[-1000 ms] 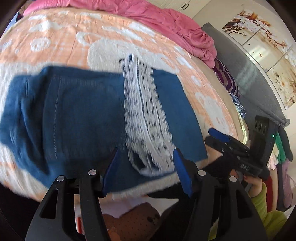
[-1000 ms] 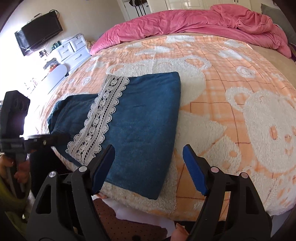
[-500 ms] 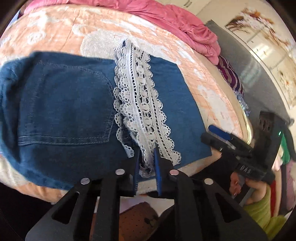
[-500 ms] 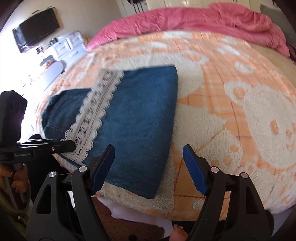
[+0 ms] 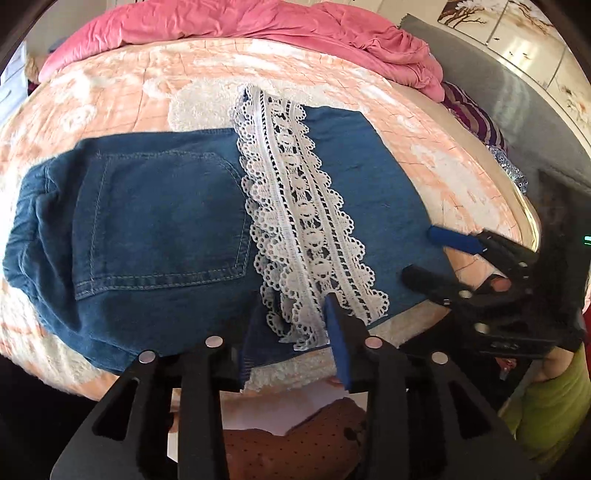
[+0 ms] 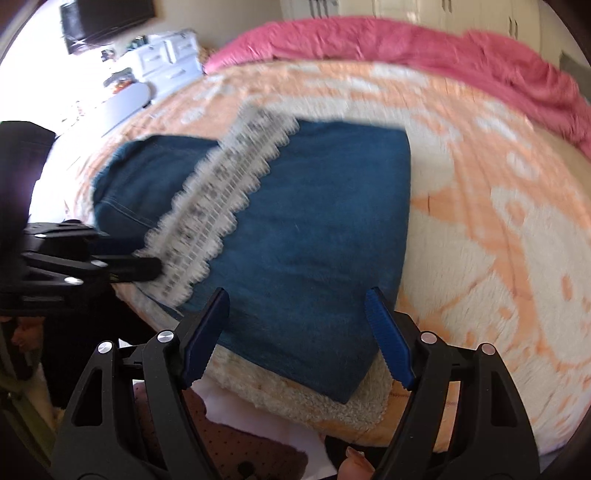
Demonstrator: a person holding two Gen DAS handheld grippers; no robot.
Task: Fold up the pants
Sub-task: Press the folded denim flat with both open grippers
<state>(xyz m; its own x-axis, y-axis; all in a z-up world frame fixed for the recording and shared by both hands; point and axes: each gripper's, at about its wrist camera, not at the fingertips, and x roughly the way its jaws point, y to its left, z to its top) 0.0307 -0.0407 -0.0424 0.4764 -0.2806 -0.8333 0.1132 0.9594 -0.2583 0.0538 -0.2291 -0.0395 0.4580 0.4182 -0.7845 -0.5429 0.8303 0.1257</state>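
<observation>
The left tongs (image 5: 291, 339) are opening right now. The bottom end of the white lace strip (image 5: 303, 236) and the near edge of the blue jeans (image 5: 159, 229) sit between the two blue pads (image 5: 338, 347). There is a gap beside the cloth, so the pads do not look like they are pinching it.

The right tongs (image 6: 295, 332) are spread wide, and nothing is held in them. They hang over the near right corner of the jeans, with the folded blue cloth showing between the two blue tips.

The jeans lie on the bed, on a fluffy orange and white blanket (image 6: 498, 240), right at the near edge by both tongs. They are already folded over, so the lace hem lies across the middle. The back pocket (image 5: 162, 221) is to the left of the left tongs. A crumpled pink cover (image 5: 258, 22) lies far off, at the other end of the bed.

It looks like one fold is done and the left tongs are just letting go of the lace end. Next, I think both tongs need a new grip on the near edge, one at each side. They should bite all the layers together, not just the lace, because the lace is thin and floppy. Then the jeans can be folded once more.
</observation>
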